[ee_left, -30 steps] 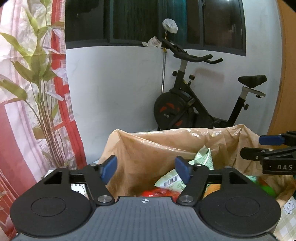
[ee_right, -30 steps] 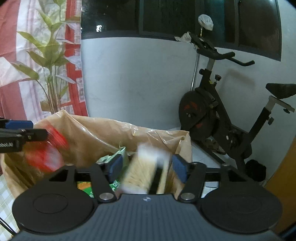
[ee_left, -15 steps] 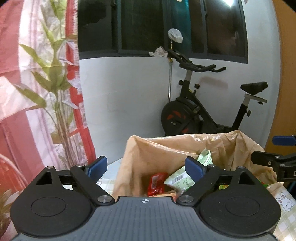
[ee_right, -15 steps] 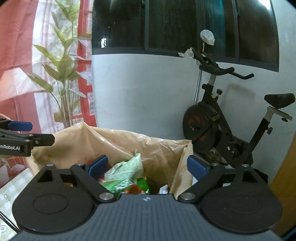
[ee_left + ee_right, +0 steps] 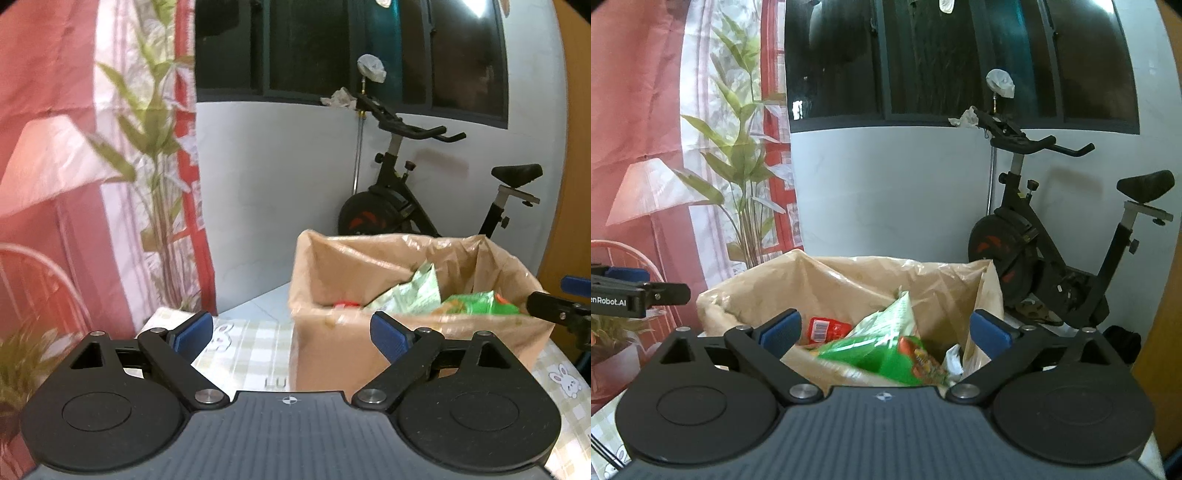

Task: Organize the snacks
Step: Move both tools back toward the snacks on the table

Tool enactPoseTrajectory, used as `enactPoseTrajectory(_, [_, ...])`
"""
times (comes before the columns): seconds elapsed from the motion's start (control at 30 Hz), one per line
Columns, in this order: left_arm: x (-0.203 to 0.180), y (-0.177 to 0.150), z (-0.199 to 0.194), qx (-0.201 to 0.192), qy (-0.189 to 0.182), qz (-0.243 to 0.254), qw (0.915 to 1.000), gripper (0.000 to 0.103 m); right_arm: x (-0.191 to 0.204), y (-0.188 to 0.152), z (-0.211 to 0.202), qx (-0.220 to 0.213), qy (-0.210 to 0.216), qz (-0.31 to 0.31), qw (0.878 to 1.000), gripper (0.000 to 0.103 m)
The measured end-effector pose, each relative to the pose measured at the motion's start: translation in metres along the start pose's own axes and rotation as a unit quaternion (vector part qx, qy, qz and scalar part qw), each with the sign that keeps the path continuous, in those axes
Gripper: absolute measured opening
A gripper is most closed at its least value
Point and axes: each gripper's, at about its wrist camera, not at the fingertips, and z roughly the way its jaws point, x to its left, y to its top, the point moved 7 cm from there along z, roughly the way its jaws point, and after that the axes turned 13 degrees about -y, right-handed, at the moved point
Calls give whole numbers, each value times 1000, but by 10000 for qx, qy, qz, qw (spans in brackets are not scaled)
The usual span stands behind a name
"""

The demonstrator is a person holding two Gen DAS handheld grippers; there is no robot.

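A cardboard box lined with a tan plastic bag (image 5: 332, 343) stands on the checked tablecloth and holds snack packets. It also shows in the right wrist view (image 5: 849, 284). Inside lie a pale green packet (image 5: 413, 291), a bright green packet (image 5: 882, 354) and a red packet (image 5: 827, 328). My left gripper (image 5: 291, 332) is open and empty, in front of the box and to its left. My right gripper (image 5: 884, 330) is open and empty, just in front of the box's opening.
A checked tablecloth with rabbit prints (image 5: 243, 354) covers the table. An exercise bike (image 5: 1052, 243) stands behind by the white wall. A red curtain with printed leaves (image 5: 74, 184) hangs at the left. An orange wire chair (image 5: 624, 254) shows at far left.
Both grippers have opened wider and pulled back from the box. The packets they released lie inside the box. The left gripper has also shifted left.
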Motion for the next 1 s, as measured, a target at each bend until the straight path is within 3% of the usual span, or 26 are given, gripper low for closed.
enactPoseTrajectory(0.43, [23, -70, -28, 337, 225, -529, 9978, 94, 12, -52, -32, 63, 81, 154, 9998, 102])
enactPoseTrajectory(0.73, [25, -118, -28, 725, 192, -712, 9946, 93, 20, -109, -28, 717, 86, 53, 9974, 99])
enactPoseTrajectory(1.0, [21, -138, -25, 943, 166, -800, 9922, 93, 33, -167, -29, 1390, 200, -243, 9898, 93])
